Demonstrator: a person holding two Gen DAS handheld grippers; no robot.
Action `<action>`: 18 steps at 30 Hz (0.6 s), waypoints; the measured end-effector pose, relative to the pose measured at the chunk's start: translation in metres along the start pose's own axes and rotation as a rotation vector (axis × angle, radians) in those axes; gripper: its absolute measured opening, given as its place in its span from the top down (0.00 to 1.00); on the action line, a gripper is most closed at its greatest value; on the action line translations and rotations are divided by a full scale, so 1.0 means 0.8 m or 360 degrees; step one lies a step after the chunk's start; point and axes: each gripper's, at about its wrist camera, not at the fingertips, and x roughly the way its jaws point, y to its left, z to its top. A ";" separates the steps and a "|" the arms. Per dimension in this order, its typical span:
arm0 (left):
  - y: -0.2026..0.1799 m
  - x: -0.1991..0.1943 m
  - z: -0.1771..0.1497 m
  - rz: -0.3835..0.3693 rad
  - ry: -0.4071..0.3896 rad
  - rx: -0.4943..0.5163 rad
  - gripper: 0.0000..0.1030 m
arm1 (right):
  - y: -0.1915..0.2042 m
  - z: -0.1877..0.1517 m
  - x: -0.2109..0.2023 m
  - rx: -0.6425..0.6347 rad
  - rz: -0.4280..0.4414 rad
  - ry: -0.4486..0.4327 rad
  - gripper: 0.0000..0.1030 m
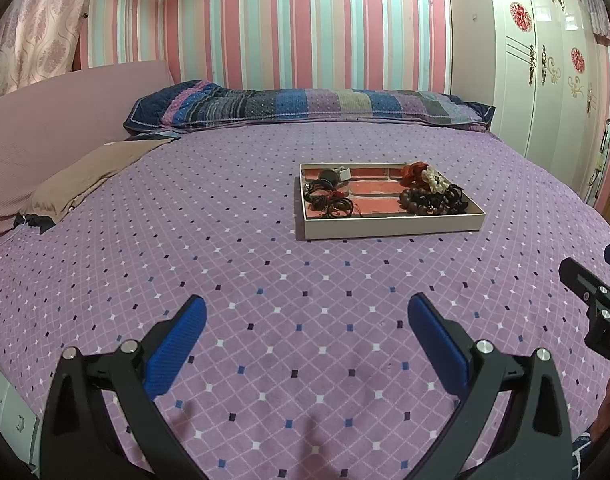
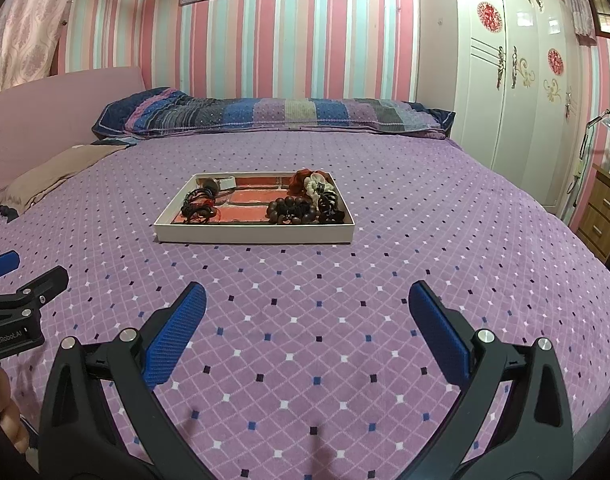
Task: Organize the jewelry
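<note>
On the purple bed (image 1: pixel 265 264) sits a flat box (image 1: pixel 389 227) with beads (image 2: pixel 291 210) and hair ties (image 2: pixel 199 206) inside. The left claw (image 1: pixel 307 312) and right claw (image 2: pixel 307 300) hang well apart from it, both spread wide, holding nothing.

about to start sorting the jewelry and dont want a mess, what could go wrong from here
1. The tray sits on a soft bedspread, so pressing down with either hand-held gripper could tip or slide it.
2. The wooden bead bracelet lies tangled with dark hair ties, so lifting one may drag the others out.
3. The corded pieces at the tray's left end look knotted together; both the left hand-held gripper and the right hand-held gripper are open and empty, and thin cords could slip from the wide pads.
</note>
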 end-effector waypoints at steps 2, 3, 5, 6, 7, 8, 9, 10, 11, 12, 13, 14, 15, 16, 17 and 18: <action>0.000 -0.001 -0.001 0.0002 -0.0002 0.0001 0.04 | 0.001 0.000 -0.001 0.0000 -0.0001 -0.0001 0.04; 0.000 0.000 -0.001 0.0003 -0.0001 0.0002 0.04 | 0.000 -0.001 -0.001 0.0001 0.0001 -0.0001 0.04; 0.000 0.000 -0.001 0.0001 0.0001 0.0003 0.04 | 0.001 0.000 0.000 0.0000 -0.0001 0.0000 0.04; 0.000 -0.001 -0.001 0.0002 0.0000 0.0002 0.04 | 0.001 0.000 0.000 0.0001 -0.0001 -0.0001 0.04; 0.000 -0.001 -0.001 0.0003 0.0000 0.0002 0.04 | 0.001 0.000 0.000 0.0002 0.0000 0.0000 0.04; 0.000 -0.001 -0.001 0.0002 -0.0001 0.0003 0.04 | 0.000 -0.001 0.000 0.0004 0.0001 0.0001 0.04; 0.000 -0.001 -0.001 0.0001 -0.0002 0.0003 0.04 | 0.001 -0.001 0.000 0.0004 0.0001 0.0002 0.04; 0.000 -0.001 -0.001 0.0004 -0.0003 0.0005 0.04 | 0.000 -0.001 0.001 0.0004 0.0000 0.0003 0.04; 0.001 -0.001 -0.001 0.0006 -0.0003 0.0006 0.04 | 0.000 -0.001 0.001 0.0005 0.0001 0.0003 0.04; 0.001 -0.001 -0.001 0.0006 -0.0004 0.0007 0.04 | 0.000 -0.001 0.001 0.0006 0.0003 0.0004 0.04; 0.000 -0.001 -0.001 0.0006 -0.0003 0.0007 0.04 | 0.001 -0.001 0.001 0.0006 0.0003 0.0004 0.04; 0.001 -0.002 -0.001 0.0006 -0.0004 0.0007 0.04 | 0.001 -0.001 0.001 0.0005 0.0003 0.0004 0.04; 0.001 -0.002 -0.001 0.0007 -0.0005 0.0007 0.04 | 0.001 -0.001 0.001 0.0005 0.0002 0.0004 0.04; 0.002 -0.001 0.000 0.0009 -0.0006 0.0009 0.04 | 0.001 -0.001 0.001 0.0004 0.0003 0.0003 0.04; 0.001 -0.001 -0.001 0.0009 -0.0004 0.0009 0.04 | 0.001 -0.001 0.001 0.0005 0.0002 0.0003 0.04; 0.002 -0.001 -0.001 0.0012 -0.0003 0.0010 0.04 | 0.001 -0.001 0.001 0.0005 0.0002 0.0003 0.04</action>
